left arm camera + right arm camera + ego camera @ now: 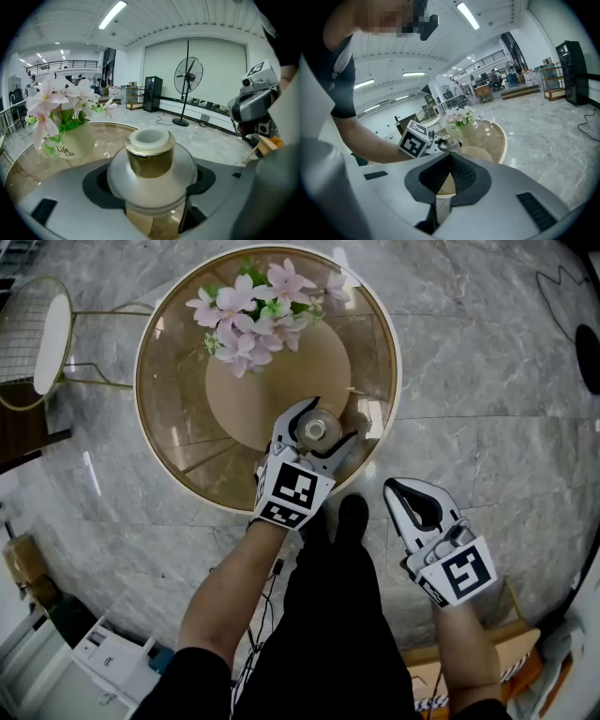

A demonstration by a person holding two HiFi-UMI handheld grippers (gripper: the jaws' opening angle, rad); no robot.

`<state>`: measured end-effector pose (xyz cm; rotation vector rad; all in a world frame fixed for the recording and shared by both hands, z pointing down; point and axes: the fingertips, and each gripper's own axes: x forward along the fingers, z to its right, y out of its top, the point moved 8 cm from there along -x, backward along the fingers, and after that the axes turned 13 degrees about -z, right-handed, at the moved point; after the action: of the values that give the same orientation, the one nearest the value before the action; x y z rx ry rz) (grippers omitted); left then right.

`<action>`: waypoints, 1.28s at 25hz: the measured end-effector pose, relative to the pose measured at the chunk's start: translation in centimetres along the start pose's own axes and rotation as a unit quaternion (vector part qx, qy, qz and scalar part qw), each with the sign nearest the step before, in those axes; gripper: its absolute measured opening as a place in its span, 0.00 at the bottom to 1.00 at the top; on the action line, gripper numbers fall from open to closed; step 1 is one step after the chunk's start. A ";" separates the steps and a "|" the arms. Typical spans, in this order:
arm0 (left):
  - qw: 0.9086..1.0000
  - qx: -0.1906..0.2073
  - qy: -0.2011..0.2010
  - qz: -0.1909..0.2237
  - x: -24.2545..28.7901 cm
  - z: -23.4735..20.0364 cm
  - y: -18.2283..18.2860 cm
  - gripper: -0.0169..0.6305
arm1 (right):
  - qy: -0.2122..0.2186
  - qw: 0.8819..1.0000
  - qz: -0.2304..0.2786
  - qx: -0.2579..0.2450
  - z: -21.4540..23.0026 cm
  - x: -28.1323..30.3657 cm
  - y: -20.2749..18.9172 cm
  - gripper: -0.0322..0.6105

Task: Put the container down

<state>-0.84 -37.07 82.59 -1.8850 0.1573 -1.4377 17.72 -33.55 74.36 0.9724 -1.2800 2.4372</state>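
Observation:
A small frosted container (316,431) with a gold collar and a white top sits upright between the jaws of my left gripper (320,424), which is shut on it. It is over the near right part of the round glass table (173,442); whether it touches the glass I cannot tell. In the left gripper view the container (150,157) fills the middle, and the left gripper (151,190) clasps its body on both sides. My right gripper (401,491) hangs off the table over the marble floor. Seen in its own view, the right gripper (449,161) is shut on nothing.
A pale vase of pink flowers (251,307) stands at the table's far side, and shows as the vase (65,140) left of the container. A gold wire chair (39,341) is at far left, a cardboard box (511,652) by my right leg, and a floor fan (188,77) across the hall.

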 end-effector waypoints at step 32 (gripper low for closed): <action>0.998 0.068 -0.006 -0.014 2.4 1.1 -1.0 0.57 | -0.020 1.000 -0.005 0.016 -1.5 -1.5 -2.6 0.07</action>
<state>0.69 -37.05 84.92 -1.7905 0.0261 -1.4177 19.43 -30.63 74.52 1.0370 -1.2496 2.4488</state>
